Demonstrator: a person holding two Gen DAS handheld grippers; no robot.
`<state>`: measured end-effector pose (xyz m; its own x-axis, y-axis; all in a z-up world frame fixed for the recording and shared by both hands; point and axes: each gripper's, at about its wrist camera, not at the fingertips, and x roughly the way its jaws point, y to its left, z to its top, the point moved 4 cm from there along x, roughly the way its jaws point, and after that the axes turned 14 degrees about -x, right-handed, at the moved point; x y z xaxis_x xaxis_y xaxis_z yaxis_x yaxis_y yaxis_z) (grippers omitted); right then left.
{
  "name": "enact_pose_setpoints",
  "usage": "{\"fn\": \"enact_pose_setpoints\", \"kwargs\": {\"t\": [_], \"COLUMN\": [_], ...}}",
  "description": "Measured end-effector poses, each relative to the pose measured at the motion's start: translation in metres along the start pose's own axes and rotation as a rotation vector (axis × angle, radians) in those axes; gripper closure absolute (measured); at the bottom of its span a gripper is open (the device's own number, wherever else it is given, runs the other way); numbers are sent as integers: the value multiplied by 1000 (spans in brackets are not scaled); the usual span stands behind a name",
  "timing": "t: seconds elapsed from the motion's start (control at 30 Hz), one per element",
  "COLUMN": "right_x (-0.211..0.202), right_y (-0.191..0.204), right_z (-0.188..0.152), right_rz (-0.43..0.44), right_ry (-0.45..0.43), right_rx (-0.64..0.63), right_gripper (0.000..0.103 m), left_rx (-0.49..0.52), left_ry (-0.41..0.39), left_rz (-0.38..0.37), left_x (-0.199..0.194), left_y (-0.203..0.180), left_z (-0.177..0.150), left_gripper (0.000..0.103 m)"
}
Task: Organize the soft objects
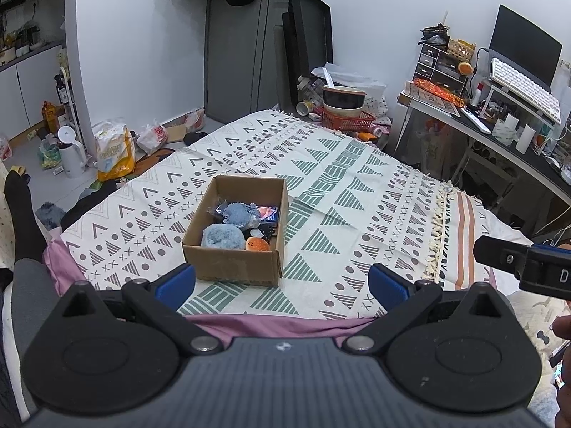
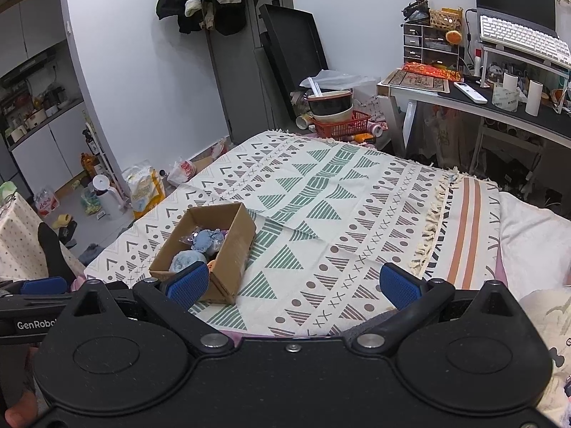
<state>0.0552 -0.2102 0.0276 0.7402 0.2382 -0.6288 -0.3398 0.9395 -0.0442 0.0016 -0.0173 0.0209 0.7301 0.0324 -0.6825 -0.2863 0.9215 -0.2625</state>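
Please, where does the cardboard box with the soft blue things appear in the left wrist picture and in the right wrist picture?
Left wrist view: the cardboard box sits left of centre on the patterned cloth, just beyond the open tool.
Right wrist view: the cardboard box lies lower left, partly behind the left blue pad.
Shared landmark: the red basket beyond the cloth's far edge.

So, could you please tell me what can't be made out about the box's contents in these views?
- Cardboard box floor, left wrist view: covered by blue plush, orange toy.
- Dark items: too small to identify.
- Right wrist view: box wall and left finger block the orange toy.
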Motion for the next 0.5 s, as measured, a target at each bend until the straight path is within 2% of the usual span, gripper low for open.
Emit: {"fn": "enact_pose_setpoints", "kwargs": {"t": [0.5], "right_x": [4], "right_y": [2], "right_z": [-3], "right_rz": [5], "right_ry": [17], "right_rx": [2], "right_gripper": [0], "left_rx": [-1], "left_ry": [-8], "left_rz": [-19], "left_x": [-1], "left_y": [0], "left_z": [-1], "left_gripper": [1]}}
